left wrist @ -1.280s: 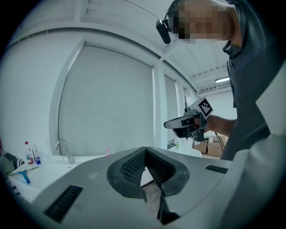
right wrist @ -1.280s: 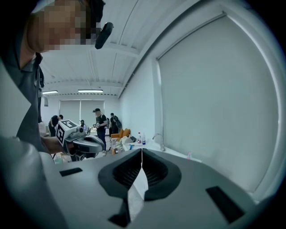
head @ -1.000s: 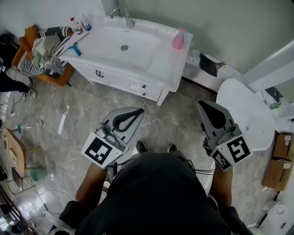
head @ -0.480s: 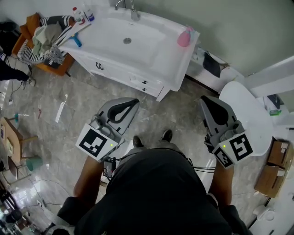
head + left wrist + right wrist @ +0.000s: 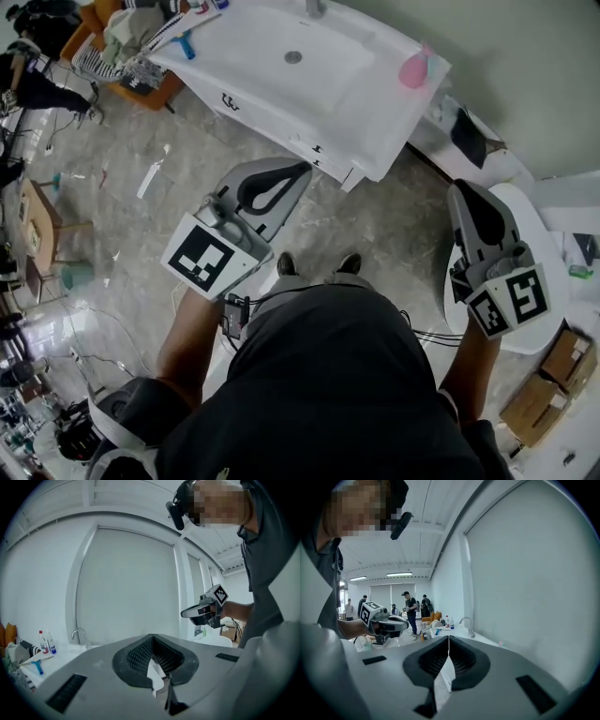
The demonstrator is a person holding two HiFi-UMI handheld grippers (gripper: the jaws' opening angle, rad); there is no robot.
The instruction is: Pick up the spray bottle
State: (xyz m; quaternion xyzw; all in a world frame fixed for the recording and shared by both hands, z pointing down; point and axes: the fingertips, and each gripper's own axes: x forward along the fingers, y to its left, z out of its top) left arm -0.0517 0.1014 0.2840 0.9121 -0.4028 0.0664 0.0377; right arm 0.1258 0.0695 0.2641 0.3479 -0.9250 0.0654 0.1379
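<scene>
The pink spray bottle (image 5: pixel 413 70) stands on the right end of the white sink counter (image 5: pixel 356 103), far ahead of both grippers. My left gripper (image 5: pixel 300 169) hangs over the floor in front of the counter's cabinet, its jaws shut and empty; in the left gripper view (image 5: pixel 151 635) its tips meet. My right gripper (image 5: pixel 463 189) is further right, over the edge of a round white table (image 5: pixel 539 234), also shut with nothing in it (image 5: pixel 448 637). Each gripper shows in the other's view: the right gripper (image 5: pixel 206 611) and the left gripper (image 5: pixel 386 623).
A faucet (image 5: pixel 79 634), two small bottles (image 5: pixel 46 642) and a blue brush (image 5: pixel 184 42) sit at the sink's left end. An orange chair piled with clothes (image 5: pixel 122 37) stands left of the counter. Cardboard boxes (image 5: pixel 534 403) lie at the right. Several people (image 5: pixel 410 606) stand far off.
The person has stepped toward the sink counter, which has shifted up and right in the head view. Both grippers moved forward with them, still shut and empty.
</scene>
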